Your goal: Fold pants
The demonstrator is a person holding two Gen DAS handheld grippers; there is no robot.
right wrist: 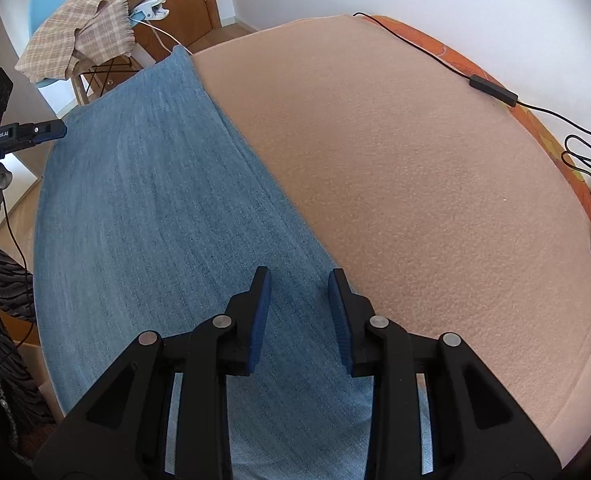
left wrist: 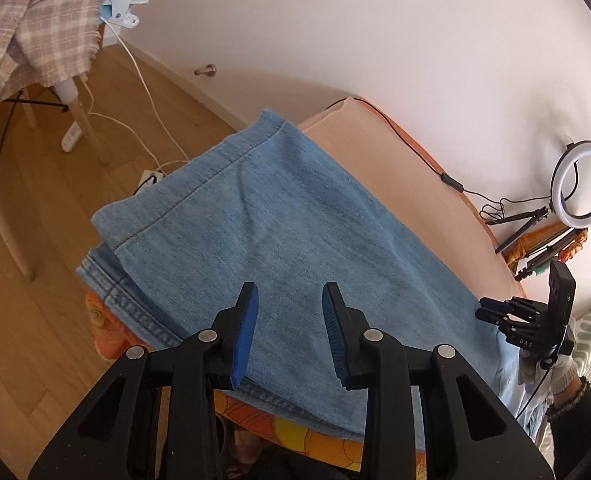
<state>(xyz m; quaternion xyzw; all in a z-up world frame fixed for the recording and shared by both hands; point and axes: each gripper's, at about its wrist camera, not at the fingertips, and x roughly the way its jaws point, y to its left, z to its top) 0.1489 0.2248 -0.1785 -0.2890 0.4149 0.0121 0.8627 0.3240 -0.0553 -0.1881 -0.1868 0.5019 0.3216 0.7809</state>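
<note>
Light blue denim pants (left wrist: 279,216) lie folded lengthwise on a peach blanket (left wrist: 399,168) over a bed. In the left wrist view a hem lies at the far end and the waistband at the near left corner. My left gripper (left wrist: 289,300) is open and empty, just above the denim near that end. My right gripper (right wrist: 299,280) is open and empty, above the pants' right edge (right wrist: 167,208) where it meets the blanket (right wrist: 415,184). The right gripper also shows in the left wrist view (left wrist: 511,316), and the left gripper in the right wrist view (right wrist: 51,130).
A black cable with an inline switch (right wrist: 493,90) runs along the bed's far edge. A ring light (left wrist: 581,184) and tripods lie at the far right. A chair with a plaid cloth (left wrist: 43,28) and a clamp lamp (left wrist: 125,8) stands on the wooden floor, left.
</note>
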